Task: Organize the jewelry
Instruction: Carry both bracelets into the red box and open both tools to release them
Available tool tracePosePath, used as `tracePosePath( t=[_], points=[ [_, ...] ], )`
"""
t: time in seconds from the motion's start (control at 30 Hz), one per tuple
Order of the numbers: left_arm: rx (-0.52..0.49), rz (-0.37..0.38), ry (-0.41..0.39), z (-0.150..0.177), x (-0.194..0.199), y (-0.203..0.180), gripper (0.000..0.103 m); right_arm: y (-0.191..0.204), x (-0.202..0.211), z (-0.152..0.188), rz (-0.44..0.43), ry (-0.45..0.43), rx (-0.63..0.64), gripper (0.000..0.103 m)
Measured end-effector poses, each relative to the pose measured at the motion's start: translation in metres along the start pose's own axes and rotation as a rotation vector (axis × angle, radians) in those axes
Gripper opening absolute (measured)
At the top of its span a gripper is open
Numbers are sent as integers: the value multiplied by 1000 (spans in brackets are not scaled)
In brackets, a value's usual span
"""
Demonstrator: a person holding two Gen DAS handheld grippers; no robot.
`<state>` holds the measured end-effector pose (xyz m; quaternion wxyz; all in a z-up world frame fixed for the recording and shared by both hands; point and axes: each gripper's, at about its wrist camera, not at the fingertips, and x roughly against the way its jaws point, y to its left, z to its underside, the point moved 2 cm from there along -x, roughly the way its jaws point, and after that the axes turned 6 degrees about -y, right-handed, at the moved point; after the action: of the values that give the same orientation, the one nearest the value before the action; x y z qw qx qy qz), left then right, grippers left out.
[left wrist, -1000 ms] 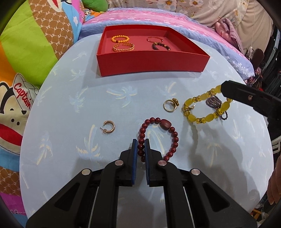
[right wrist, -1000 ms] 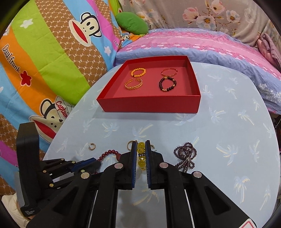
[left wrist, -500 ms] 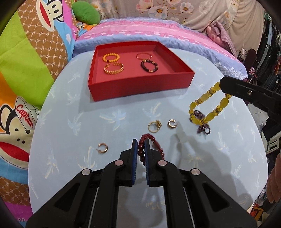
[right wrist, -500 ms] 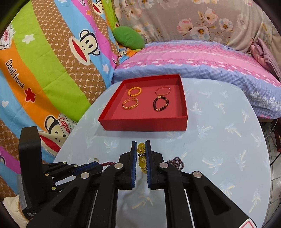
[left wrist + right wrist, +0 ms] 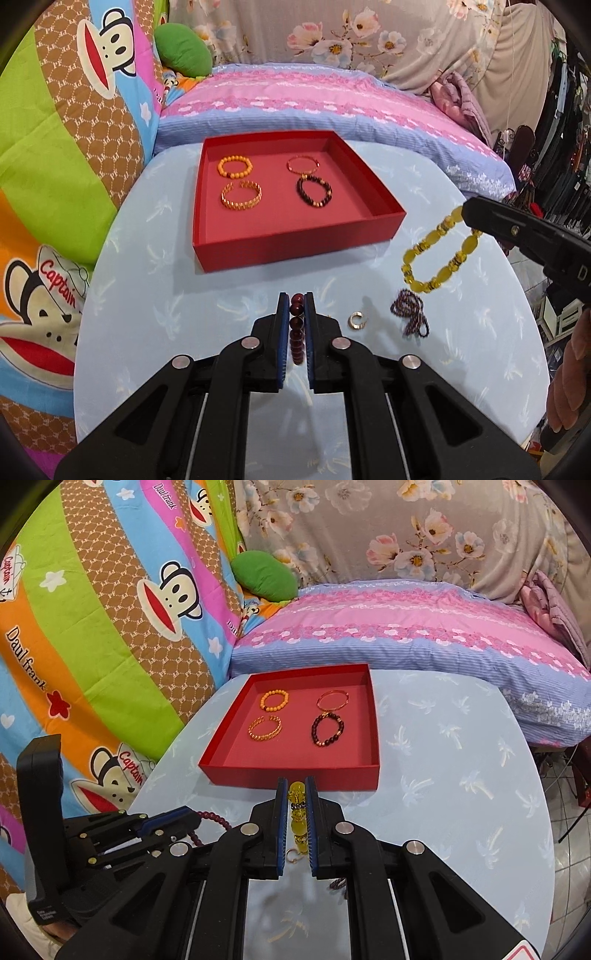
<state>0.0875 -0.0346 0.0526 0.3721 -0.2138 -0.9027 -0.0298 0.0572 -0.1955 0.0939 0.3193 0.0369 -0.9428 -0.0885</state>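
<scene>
My left gripper (image 5: 296,301) is shut on a dark red bead bracelet (image 5: 296,325) and holds it above the light blue table (image 5: 155,280). My right gripper (image 5: 296,786) is shut on a yellow bead bracelet (image 5: 297,812), which hangs in the air at the right of the left wrist view (image 5: 436,254). A red tray (image 5: 295,236) at the back holds an orange bead bracelet (image 5: 235,166), a gold chain bracelet (image 5: 241,195), a thin gold bangle (image 5: 303,164) and a dark bead bracelet (image 5: 314,192). The tray (image 5: 291,771) lies just ahead of the right gripper.
A gold ear cuff (image 5: 357,319) and a purple bead bracelet (image 5: 409,316) lie on the table right of the left gripper. A pink and blue pillow (image 5: 314,107) lies behind the table. A monkey-print blanket (image 5: 55,155) is at the left.
Both grippers have risen with their bracelets and moved toward the tray. The red bracelet has left the table. The gold ring and hoop earring have dropped out of the left view.
</scene>
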Motion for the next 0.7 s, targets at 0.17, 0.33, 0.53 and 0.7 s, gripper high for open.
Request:
tracePosePath(
  t=[0.17, 0.33, 0.53, 0.7],
  points=[
    [-12, -12, -44, -22, -2, -1, 8, -16, -3, -13, 22, -13, -6, 9],
    [-2, -12, -81, -48, -9, 2, 8, -26, -15, -31, 32, -16, 1, 9],
    [-8, -1, -122, -85, -26, 3, 8, -24, -45, -59, 18, -6, 30, 9],
    [15, 13, -128, -106, -47, 7, 8, -14, -79, -78, -45, 12, 4, 9]
  ],
)
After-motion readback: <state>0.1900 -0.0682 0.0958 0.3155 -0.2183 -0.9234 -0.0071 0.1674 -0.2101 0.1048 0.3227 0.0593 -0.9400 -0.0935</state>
